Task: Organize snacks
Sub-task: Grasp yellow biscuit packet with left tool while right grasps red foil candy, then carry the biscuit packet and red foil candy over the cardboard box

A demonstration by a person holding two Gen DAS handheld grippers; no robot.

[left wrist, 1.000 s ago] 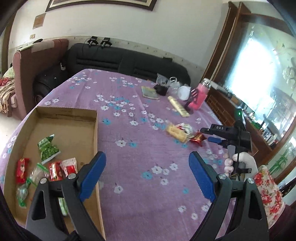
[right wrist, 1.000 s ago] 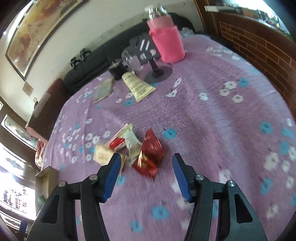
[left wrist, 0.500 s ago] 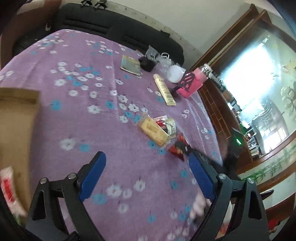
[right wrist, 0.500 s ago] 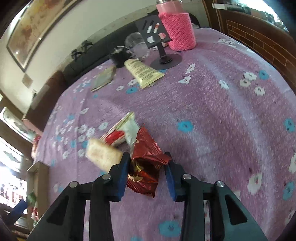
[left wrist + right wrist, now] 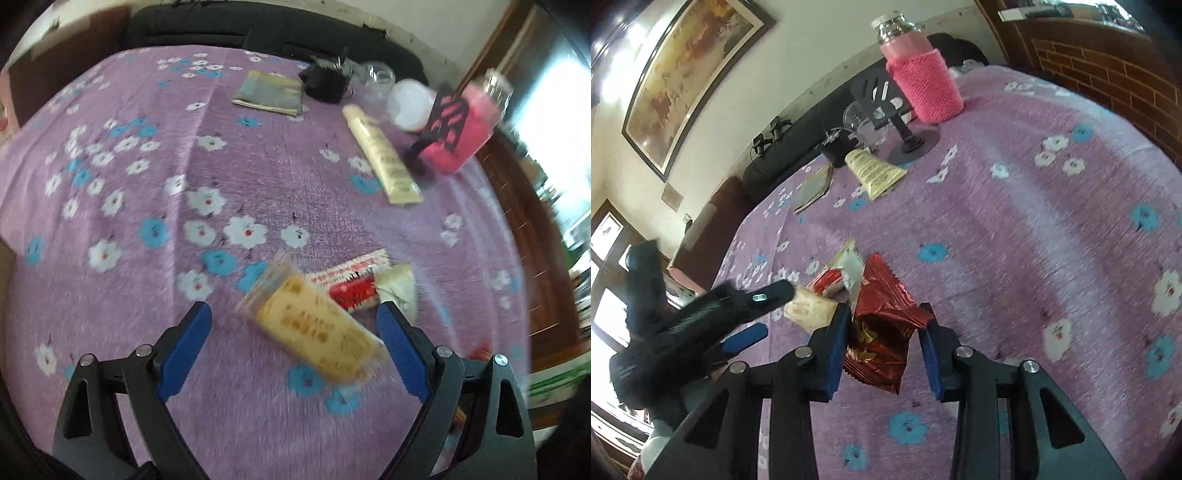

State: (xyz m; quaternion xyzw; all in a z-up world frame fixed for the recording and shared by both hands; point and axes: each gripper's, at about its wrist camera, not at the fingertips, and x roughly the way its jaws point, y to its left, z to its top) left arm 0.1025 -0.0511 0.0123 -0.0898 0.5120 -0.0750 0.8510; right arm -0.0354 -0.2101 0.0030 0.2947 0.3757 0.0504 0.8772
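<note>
left hand-held gripper [image 5: 291,328] spread wide around a yellow snack packet [image 5: 317,328] on purple cloth [image 5: 147,192].

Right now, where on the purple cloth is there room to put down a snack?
The widest bare patch of tablecloth is left of the yellow packet, below the booklet. Another bare stretch lies right of the red bag, below the pink bottle. It is crowded around the snack pile and at the far edge near the tube.
</note>
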